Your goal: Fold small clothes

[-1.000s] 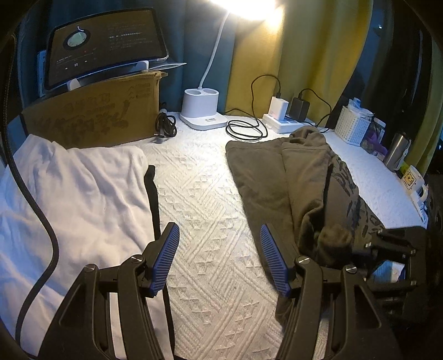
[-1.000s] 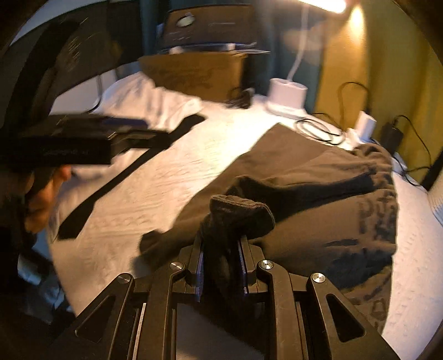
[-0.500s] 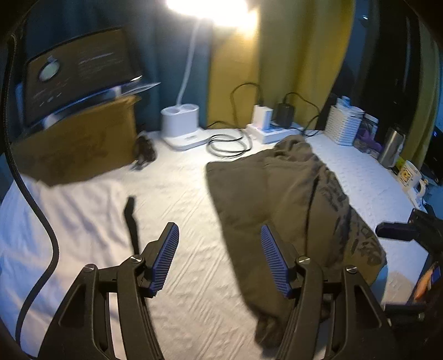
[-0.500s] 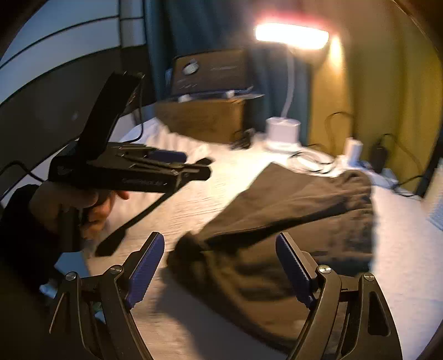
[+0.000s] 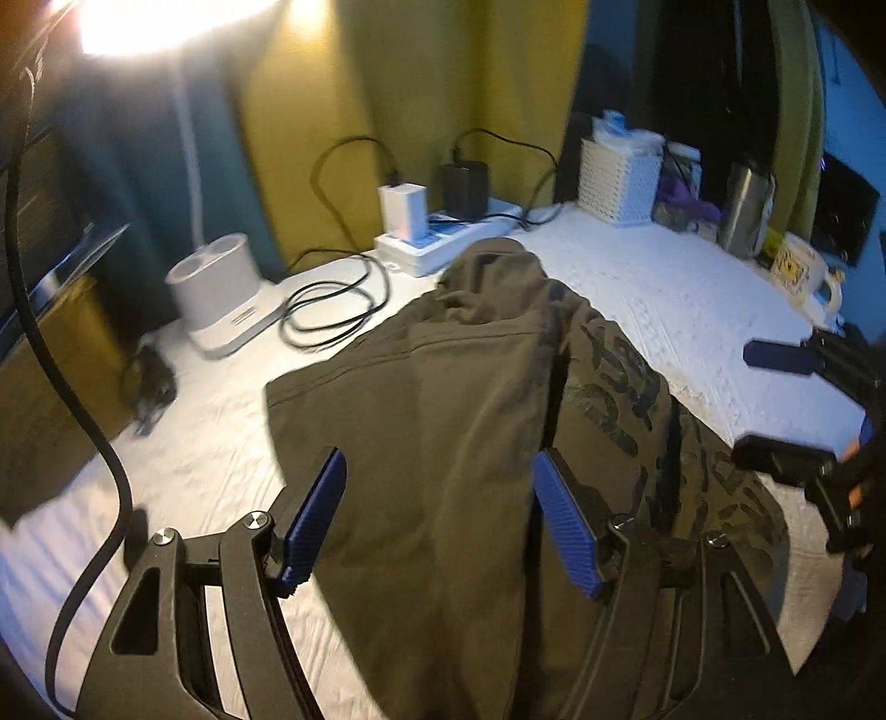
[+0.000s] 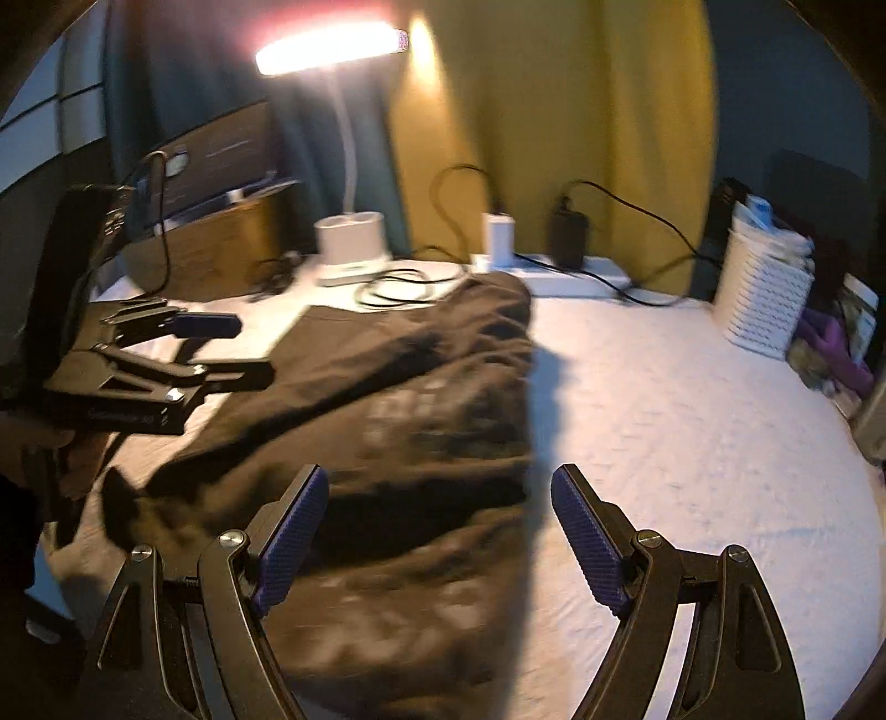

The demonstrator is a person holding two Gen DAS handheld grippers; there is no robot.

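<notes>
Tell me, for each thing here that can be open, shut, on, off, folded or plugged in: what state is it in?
Left gripper: jaws opening, nothing between the pads.
Right gripper: open, empty.
Olive garment: partly folded, lying on the white cloth.
Desk lamp: on.
White charger: plugged into the power strip.
Black charger: plugged in beside it.

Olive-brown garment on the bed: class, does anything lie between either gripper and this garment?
Nothing visible does. The left gripper, its jaws opening, hangs directly over the olive-brown garment. The right gripper stands open at the garment's edge. The coiled black cable lies beyond it, near the lamp base.
</notes>
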